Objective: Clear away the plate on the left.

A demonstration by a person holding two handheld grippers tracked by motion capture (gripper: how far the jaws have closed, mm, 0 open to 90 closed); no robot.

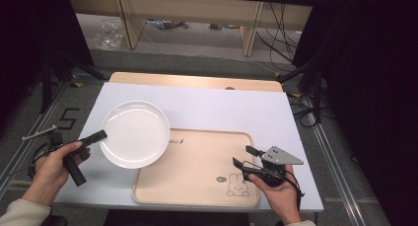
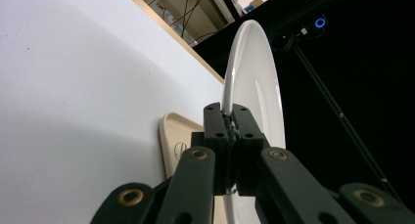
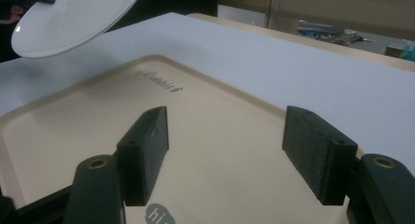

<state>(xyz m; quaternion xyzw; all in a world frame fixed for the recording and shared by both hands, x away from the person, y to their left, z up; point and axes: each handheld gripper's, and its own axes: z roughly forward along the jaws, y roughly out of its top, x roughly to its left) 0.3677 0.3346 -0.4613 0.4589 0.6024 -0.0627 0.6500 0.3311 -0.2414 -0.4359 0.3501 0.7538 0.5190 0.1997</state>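
Both grippers are black: the left gripper (image 1: 96, 136) has brass-coloured rivets on its links (seen close up), the right gripper (image 1: 242, 156) a grey three-cornered plate; cream sleeves (image 1: 22, 212) cover both forearms.

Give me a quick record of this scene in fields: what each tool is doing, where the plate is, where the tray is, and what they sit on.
left tool: shut on the rim of the white plate, holding it off the table
plate position: partly over the tray's left corner
right tool: open, nothing between its jaws, over the tray
tray: beige, rabbit drawing, nothing resting on it
surface: white sheet on a wooden table
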